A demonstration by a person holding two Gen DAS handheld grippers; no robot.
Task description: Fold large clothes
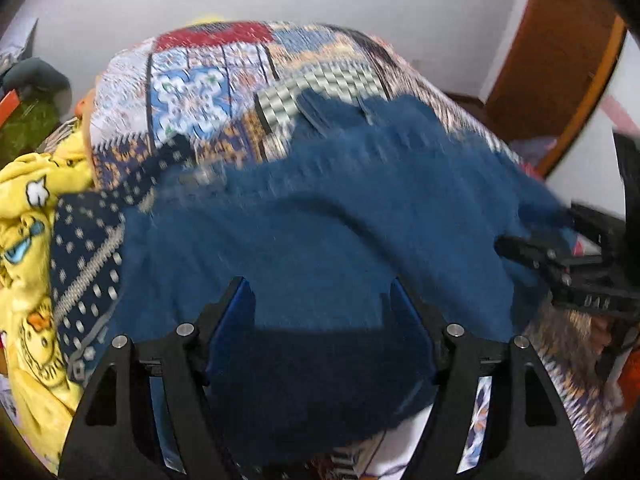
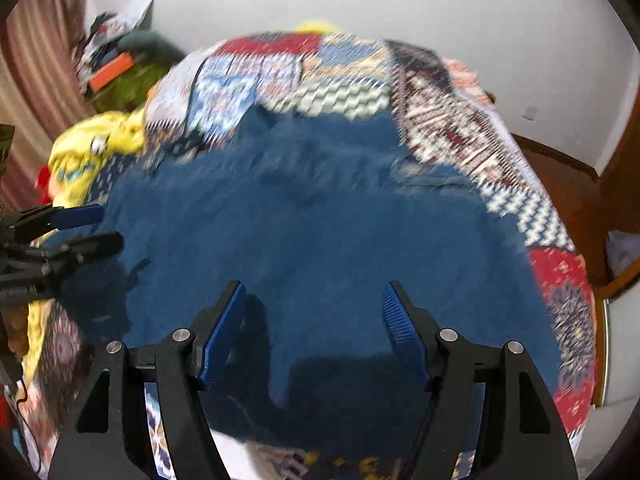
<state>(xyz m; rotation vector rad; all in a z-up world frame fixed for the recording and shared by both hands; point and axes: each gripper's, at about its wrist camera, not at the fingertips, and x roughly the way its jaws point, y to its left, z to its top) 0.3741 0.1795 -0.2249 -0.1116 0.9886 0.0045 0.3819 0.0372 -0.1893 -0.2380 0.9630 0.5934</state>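
A large blue garment [image 1: 320, 224] lies spread over a patchwork quilt [image 1: 224, 92] on a bed; it also fills the middle of the right wrist view [image 2: 320, 220]. My left gripper [image 1: 318, 294] is open just above the garment's near edge, with nothing between its blue pads. My right gripper [image 2: 314, 300] is open the same way over the near edge. The right gripper shows at the right of the left wrist view [image 1: 532, 252], and the left gripper shows at the left of the right wrist view [image 2: 92, 226], at the garment's left side. Both views are blurred.
A yellow cartoon-print blanket [image 1: 28, 240] is bunched at the bed's left side, next to a dark dotted cloth [image 1: 84, 248]. A wooden door frame [image 1: 560, 60] stands to the right. Clutter and a curtain [image 2: 36, 64] sit at the far left. A white wall is behind.
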